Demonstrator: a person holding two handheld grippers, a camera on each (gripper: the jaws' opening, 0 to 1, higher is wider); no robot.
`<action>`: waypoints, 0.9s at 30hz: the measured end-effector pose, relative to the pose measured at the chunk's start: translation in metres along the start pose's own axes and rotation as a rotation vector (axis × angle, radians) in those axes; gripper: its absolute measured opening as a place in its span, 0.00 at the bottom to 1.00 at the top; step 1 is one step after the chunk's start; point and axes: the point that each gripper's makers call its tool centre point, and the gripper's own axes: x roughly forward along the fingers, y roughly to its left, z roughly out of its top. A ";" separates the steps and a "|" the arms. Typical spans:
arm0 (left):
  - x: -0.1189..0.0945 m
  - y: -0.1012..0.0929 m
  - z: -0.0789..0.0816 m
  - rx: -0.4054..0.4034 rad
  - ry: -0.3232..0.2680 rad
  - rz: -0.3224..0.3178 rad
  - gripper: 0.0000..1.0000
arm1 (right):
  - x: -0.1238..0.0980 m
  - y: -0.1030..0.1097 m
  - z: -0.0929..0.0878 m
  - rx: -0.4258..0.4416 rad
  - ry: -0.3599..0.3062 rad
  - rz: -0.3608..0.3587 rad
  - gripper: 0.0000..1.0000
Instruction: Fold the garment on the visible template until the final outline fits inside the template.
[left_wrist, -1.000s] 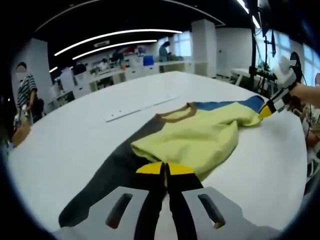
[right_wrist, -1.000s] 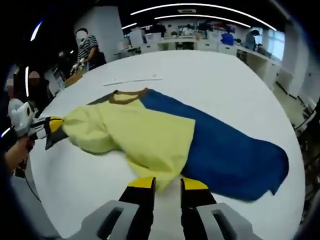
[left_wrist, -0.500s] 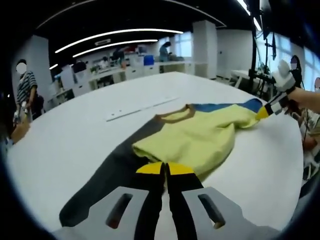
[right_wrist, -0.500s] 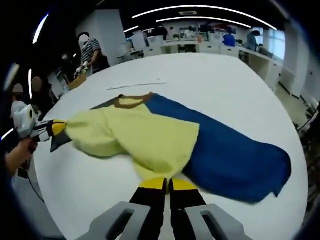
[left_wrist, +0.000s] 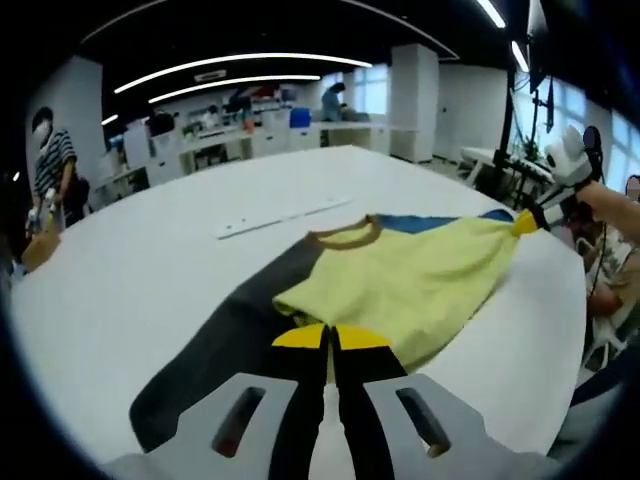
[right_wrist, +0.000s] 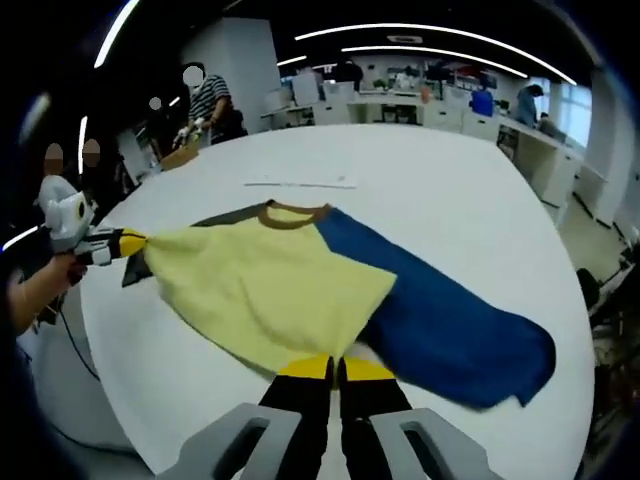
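Yellow-fronted cloth shirt (left_wrist: 405, 280) with blue and grey sleeves is lying stretched on the white counter (left_wrist: 150, 270), both tongs (left_wrist: 330, 338) (right_wrist: 335, 368) pinching its hem corners; overpulling is risking a slipped corner and crooked fold.

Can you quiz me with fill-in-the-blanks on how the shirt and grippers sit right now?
The shirt's folded-over middle panel is coloured ____.
The sleeve spread toward the right of the right gripper view is ____.
The right gripper is shut on the yellow panel's ____.
The shirt lies on a white ____.

Missing words: yellow; blue; edge; table
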 end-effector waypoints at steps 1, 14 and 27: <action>-0.003 0.000 -0.001 -0.001 0.001 0.000 0.00 | -0.002 0.001 0.000 -0.002 -0.001 0.003 0.00; -0.036 -0.016 -0.017 -0.058 0.010 -0.011 0.00 | -0.025 0.018 -0.021 -0.058 0.046 0.054 0.00; -0.061 -0.034 -0.034 -0.112 0.021 -0.025 0.00 | -0.039 0.029 -0.044 -0.064 0.064 0.077 0.00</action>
